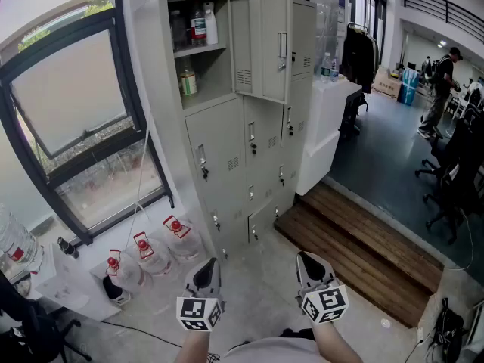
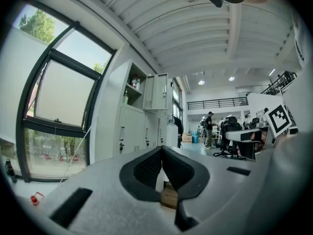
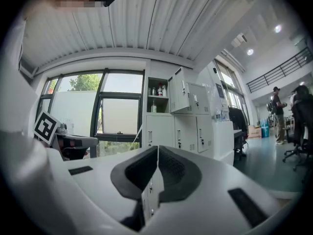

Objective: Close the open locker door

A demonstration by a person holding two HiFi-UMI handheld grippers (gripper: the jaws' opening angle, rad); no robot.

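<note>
**Head view:** left gripper (image 1: 205, 269) and right gripper (image 1: 306, 262) sit low in frame, side by side and well short of the locker (image 1: 227, 157). Each gripper view shows its own jaws closed tip to tip, holding nothing. Only the head view shows all three jugs (image 1: 151, 249) on the floor. The open door (image 1: 261, 48) is at the locker's top, swung outward, with bottles (image 1: 198, 23) on the shelves beside it. Only the gripper views show the ribbed ceiling (image 3: 146, 18). A person (image 1: 441, 89) stands at far right.
</note>
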